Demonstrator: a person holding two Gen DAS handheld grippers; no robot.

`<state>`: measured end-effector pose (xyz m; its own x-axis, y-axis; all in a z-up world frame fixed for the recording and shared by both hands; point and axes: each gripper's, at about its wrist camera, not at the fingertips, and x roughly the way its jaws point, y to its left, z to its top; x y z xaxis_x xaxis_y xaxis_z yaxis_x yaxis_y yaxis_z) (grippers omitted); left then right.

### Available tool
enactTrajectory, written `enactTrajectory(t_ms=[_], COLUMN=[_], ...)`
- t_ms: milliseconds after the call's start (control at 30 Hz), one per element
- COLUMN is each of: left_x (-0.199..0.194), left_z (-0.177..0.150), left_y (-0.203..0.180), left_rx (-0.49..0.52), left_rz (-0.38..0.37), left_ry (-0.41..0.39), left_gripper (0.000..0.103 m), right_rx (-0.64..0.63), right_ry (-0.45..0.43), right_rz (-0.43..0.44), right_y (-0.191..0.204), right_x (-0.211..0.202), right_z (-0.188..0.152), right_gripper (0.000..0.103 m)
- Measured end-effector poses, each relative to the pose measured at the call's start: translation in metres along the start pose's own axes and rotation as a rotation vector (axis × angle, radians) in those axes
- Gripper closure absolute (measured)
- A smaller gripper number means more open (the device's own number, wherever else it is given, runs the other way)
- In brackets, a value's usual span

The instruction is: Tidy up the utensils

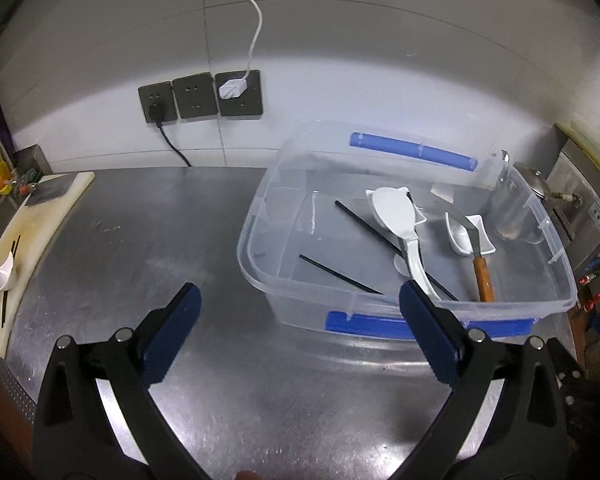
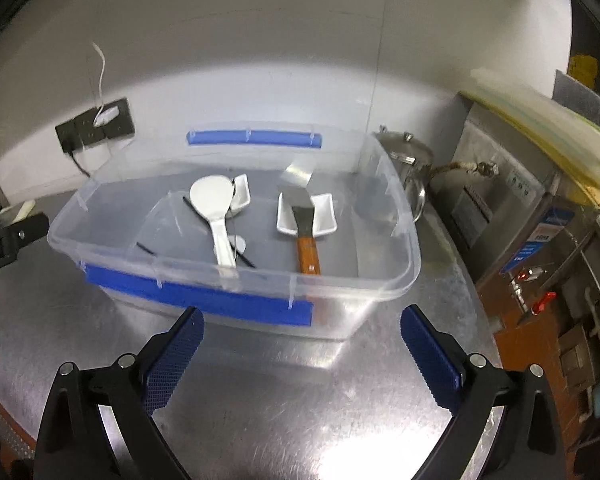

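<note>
Far left of the left view, a board [image 1: 40, 216] holds small dishes. Both the left gripper [image 1: 300, 320] and right gripper [image 2: 302, 338] hang spread and empty over the tabletop [image 1: 140, 240]. Right of centre, the bin [image 1: 260, 272] holds a rice paddle [image 1: 396, 216], chopsticks [image 1: 364, 224] and spatula [image 1: 482, 276]. The risk: the crossed chopsticks could snag or slide when the paddle lifts.

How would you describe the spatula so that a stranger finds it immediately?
Look into the clear plastic bin with blue latches on the steel counter. On its right side lies the spatula, its metal blade resting across a white dish. It alone has a wooden handle; the rice paddle beside it is all white.
</note>
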<state>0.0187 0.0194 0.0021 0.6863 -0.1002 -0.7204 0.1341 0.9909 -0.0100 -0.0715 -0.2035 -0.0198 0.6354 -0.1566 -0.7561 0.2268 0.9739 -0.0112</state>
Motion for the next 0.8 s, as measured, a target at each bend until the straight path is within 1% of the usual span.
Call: enactTrajectory(t_ms=[67, 167, 267, 333, 400, 533, 633, 733, 800], left_x=[-0.001, -0.002, -0.005, -0.003, 0.0, 0.005, 0.003, 0.0, 0.0], left_z=[0.0, 0.0, 0.001, 0.002, 0.001, -0.002, -0.002, -0.001, -0.001], left_y=[-0.002, -0.006, -0.005, -0.009, -0.014, -0.015, -0.014, -0.012, -0.011], left_rx=[-0.003, -0.013, -0.048, -0.026, 0.003, 0.0, -0.004, -0.01, -0.009], left_rz=[-0.012, 0.014, 0.008, 0.009, 0.012, 0.006, -0.002, 0.003, 0.016], left_ry=[0.003, -0.008, -0.022, -0.012, 0.011, 0.036, 0.024, 0.009, 0.01], left_gripper=[0.008, 0.008, 0.008, 0.008, 0.008, 0.008, 0.008, 0.008, 0.008], right_rx=[-0.026, -0.033, -0.034, -0.027, -0.013, -0.001, -0.018, -0.022, -0.022], right_ry=[0.016, 0.025, 0.022, 0.008, -0.004, -0.013, -0.002, 0.001, 0.0], right_rz=[-0.007, -0.012, 0.01, 0.028, 0.016, -0.021, -0.029, -0.022, -0.033], right_y=[0.004, 0.008, 0.009, 0.009, 0.008, 0.005, 0.007, 0.01, 0.01], right_x=[0.002, 0.003, 0.001, -0.002, -0.004, -0.004, -0.003, -0.003, -0.004], right_z=[-0.003, -0.009, -0.012, -0.012, -0.011, -0.007, -0.006, -0.007, -0.008], right_gripper=[0.005, 0.005, 0.005, 0.005, 0.005, 0.005, 0.005, 0.005, 0.005])
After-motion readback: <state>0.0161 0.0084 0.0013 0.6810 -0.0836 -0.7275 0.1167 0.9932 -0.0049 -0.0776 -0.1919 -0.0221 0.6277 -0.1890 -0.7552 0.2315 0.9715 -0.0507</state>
